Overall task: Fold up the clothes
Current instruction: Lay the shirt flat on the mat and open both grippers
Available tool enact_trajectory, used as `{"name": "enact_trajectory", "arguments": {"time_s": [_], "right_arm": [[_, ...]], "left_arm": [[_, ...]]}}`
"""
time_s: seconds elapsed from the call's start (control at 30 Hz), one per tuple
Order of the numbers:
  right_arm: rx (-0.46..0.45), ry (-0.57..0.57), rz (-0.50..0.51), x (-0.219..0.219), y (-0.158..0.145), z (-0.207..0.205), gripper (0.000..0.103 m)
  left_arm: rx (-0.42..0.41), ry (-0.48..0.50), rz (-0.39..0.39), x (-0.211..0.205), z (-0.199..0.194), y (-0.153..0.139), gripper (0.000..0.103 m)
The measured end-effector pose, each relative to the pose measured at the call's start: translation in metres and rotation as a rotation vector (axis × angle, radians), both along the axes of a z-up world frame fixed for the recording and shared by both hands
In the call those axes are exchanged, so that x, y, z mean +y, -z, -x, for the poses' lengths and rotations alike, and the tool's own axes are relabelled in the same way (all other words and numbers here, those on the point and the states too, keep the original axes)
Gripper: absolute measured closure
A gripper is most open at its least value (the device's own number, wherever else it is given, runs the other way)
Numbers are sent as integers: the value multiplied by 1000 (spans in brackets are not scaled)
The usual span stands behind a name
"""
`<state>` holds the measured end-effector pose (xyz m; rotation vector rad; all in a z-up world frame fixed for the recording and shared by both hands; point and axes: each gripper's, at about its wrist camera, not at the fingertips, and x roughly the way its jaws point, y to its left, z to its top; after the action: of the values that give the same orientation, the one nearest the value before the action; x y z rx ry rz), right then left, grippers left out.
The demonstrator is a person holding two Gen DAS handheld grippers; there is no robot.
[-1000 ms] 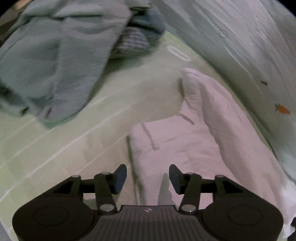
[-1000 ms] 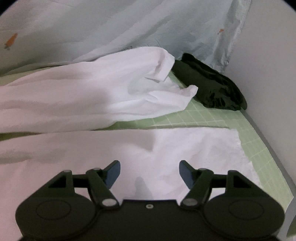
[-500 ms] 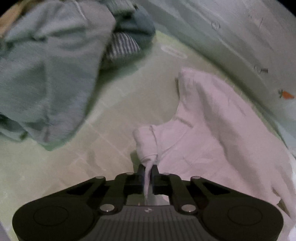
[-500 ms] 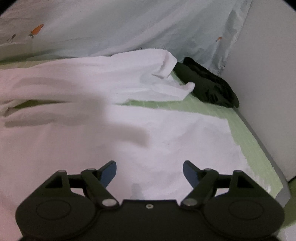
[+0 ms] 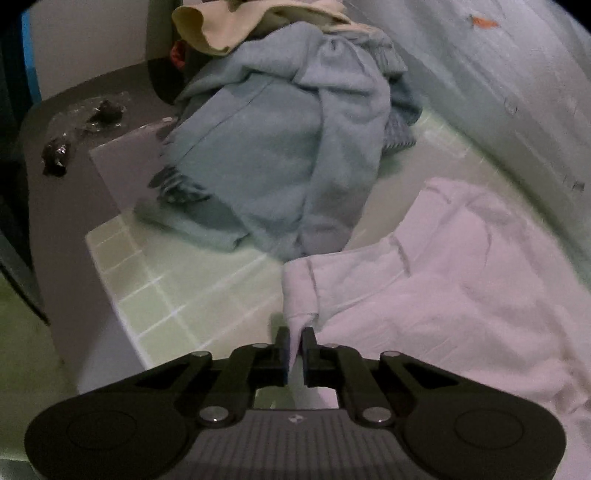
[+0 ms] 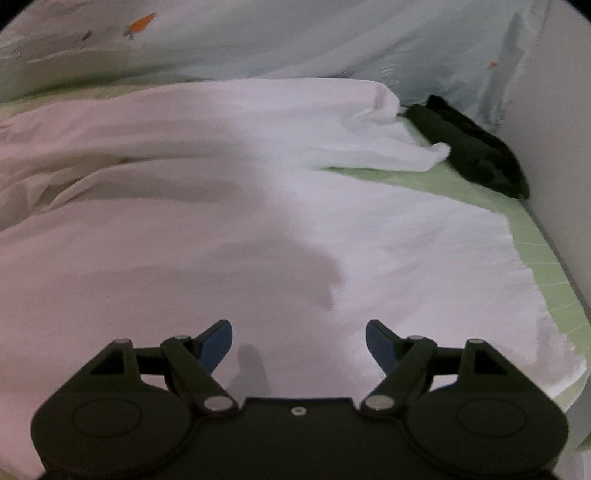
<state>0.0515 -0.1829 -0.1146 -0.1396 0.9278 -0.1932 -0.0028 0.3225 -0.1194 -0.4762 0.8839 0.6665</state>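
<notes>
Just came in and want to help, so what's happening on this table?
A person is folding laundry with a handheld claw in each hand. The left claw is pinched on a corner of the white garment spread over the green mat. The right claw hangs open above the same cloth, gripping nothing. A heap of blue-grey clothes waits behind.

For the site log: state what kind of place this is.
Probably a home work table: a green gridded cutting mat under the white garment, unsorted clothes topped by a blue towel, and a carrot-print sheet hung behind.
</notes>
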Motion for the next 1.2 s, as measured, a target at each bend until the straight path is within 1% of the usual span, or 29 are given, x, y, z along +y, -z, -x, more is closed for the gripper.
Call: {"name": "enact_trajectory", "arguments": {"time_s": [0.03, 0.07, 0.1, 0.13, 0.17, 0.2, 0.27, 0.33, 0.47, 0.63, 0.8, 0.93, 1.07, 1.13, 1.17, 1.2], "right_arm": [[4, -10, -2, 2, 1, 3, 19], [0, -21, -3, 3, 1, 7, 18], [-9, -32, -1, 3, 1, 11, 14], [-19, -38, 3, 2, 0, 15, 9], [-28, -34, 3, -2, 0, 18, 6], [-37, -26, 0, -7, -1, 20, 2], [-61, 9, -26, -20, -3, 23, 1], [-89, 47, -56, -35, -5, 25, 0], [-124, 95, -60, -69, -4, 30, 0], [-139, 150, -93, -124, -2, 38, 0], [-153, 185, -49, -192, -6, 41, 0], [-139, 191, 5, -245, -3, 41, 0], [-112, 235, 21, -294, 7, 37, 3], [-93, 226, 22, -311, 13, 36, 9], [-87, 220, 9, -318, 15, 36, 11], [-83, 213, -10, -324, 17, 35, 16]], "left_arm": [[17, 15, -27, -4, 2, -1, 91], [26, 30, -47, -8, 5, -3, 86], [22, 47, -50, -13, 6, -5, 82], [15, 61, -45, -18, 5, -7, 75], [8, 76, -41, -23, 4, -8, 72], [1, 91, -37, -28, 4, -10, 71], [-12, 126, -33, -40, 1, -13, 68], [-21, 186, -48, -60, -7, -17, 64], [-38, 309, -58, -110, -19, -22, 59], [-27, 411, -47, -184, -27, -22, 53], [-17, 512, -37, -261, -29, -23, 51], [-13, 564, -54, -314, -31, -24, 51], [-7, 582, -62, -359, -31, -24, 51], [-5, 582, -62, -378, -29, -23, 51], [-4, 581, -62, -386, -27, -23, 50], [-1, 578, -61, -393, -25, -22, 50]]}}
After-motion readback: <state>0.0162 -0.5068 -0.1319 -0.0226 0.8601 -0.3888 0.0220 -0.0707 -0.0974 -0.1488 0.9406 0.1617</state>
